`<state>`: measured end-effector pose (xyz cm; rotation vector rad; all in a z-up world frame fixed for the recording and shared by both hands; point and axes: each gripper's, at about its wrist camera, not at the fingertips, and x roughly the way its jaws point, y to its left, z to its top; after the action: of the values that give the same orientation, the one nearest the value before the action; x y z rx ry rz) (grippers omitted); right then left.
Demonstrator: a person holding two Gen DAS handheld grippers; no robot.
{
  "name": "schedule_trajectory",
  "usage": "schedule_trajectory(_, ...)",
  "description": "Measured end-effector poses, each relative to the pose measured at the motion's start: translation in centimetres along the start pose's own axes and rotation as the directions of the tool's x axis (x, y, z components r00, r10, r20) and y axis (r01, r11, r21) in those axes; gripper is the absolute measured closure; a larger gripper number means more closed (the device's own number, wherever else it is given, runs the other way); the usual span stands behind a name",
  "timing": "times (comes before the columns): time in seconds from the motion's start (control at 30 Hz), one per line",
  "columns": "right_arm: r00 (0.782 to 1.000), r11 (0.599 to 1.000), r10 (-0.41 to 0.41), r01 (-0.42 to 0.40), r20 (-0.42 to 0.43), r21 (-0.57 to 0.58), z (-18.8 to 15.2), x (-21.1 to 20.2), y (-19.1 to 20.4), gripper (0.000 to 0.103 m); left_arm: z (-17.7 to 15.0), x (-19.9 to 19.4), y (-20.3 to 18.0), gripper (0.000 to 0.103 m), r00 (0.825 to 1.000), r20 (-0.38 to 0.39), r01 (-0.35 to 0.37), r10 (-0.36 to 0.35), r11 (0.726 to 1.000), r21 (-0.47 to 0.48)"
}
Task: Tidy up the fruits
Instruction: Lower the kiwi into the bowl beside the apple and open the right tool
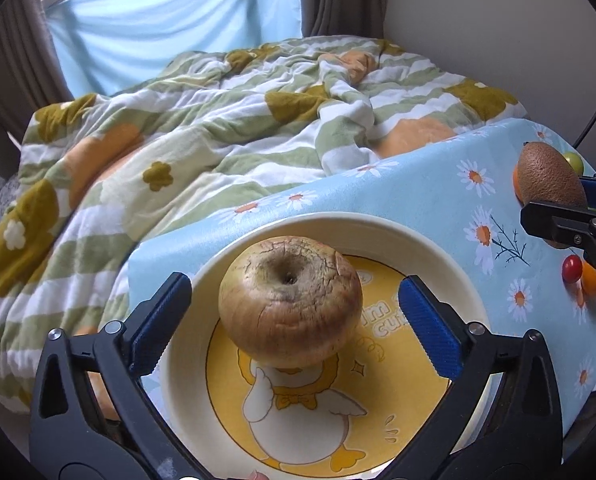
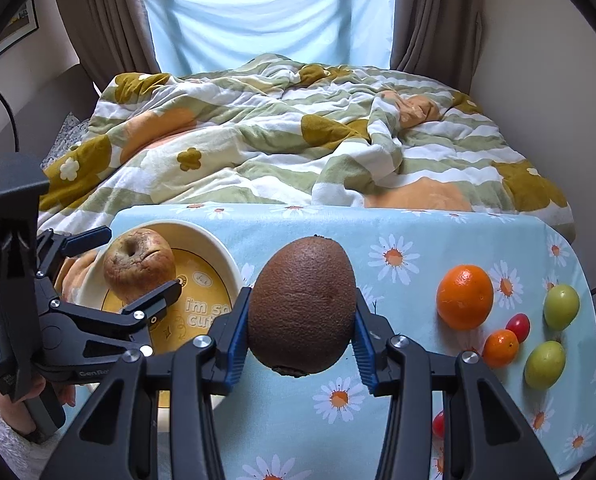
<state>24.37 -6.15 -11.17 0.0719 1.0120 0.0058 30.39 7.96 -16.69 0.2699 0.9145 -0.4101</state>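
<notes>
We see the left claw [image 1: 290,320] standing wide open, its blue pads [image 1: 429,328] clear on both sides of the apple [image 1: 290,300]. The apple sits between them in the plate [image 1: 417,240], stem pit up. Its skin is dull tan with a faint red blush, wrinkled and cracked round the top, and nothing grips it.

The right claw [image 2: 299,330] is closed on the kiwi [image 2: 302,306], one pad pressed to each flank. The kiwi is brown, fuzzy and egg-shaped, with a dark scar at its near end, and it seems to hang just above the daisy-print cloth [image 2: 397,224] on the tabletop, though we cannot be sure it is lifted.

To the right of that claw lie the loose fruits: an orange [image 2: 465,297], a smaller orange [image 2: 501,348] touching a red tomato [image 2: 517,327], and two green fruits [image 2: 561,307] farther out. Another tomato [image 2: 438,424] peeks from behind the claw's right arm. The plate lies to its left.
</notes>
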Motion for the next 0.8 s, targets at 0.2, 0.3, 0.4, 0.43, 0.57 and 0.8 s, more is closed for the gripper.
schedule_trajectory(0.2, 0.999, 0.997, 0.032, -0.031, 0.007, -0.067, 1.0, -0.4, -0.2, 0.061, -0.7, -1.8, 0.2, 0.0, 1.0, -0.015, -0.028, 0.027, 0.998, -0.06)
schedule_trajectory(0.3, 0.999, 0.993, 0.054, -0.054, 0.003, -0.109, 1.5, -0.2, 0.2, 0.061, -1.5, -3.0, 0.3, 0.0, 0.999, -0.025, -0.041, 0.039, 0.995, -0.094)
schedule_trajectory(0.4, 0.996, 0.984, 0.087, -0.087, -0.004, -0.156, 1.8, -0.1, 1.1, 0.061, -2.5, -4.2, 0.5, 0.0, 0.998, -0.037, -0.048, 0.044, 0.99, -0.135)
schedule_trajectory(0.43, 0.995, 0.98, 0.099, -0.099, -0.008, -0.173, 1.9, 0.1, 1.4, 0.061, -2.9, -4.6, 0.4, 0.0, 0.998, -0.041, -0.051, 0.045, 0.988, -0.145)
schedule_trajectory(0.57, 0.991, 0.96, 0.134, -0.136, -0.025, -0.243, 2.2, 0.9, 3.0, 0.061, -4.3, -5.7, 0.3, 0.0, 0.997, -0.055, -0.071, 0.062, 0.983, -0.168)
schedule_trajectory(0.8, 0.979, 0.926, 0.189, -0.205, -0.083, -0.316, 1.4, 3.4, 5.4, 0.061, -6.5, -7.0, 1.0, 0.0, 0.991, -0.078, -0.127, 0.113, 0.971, -0.201)
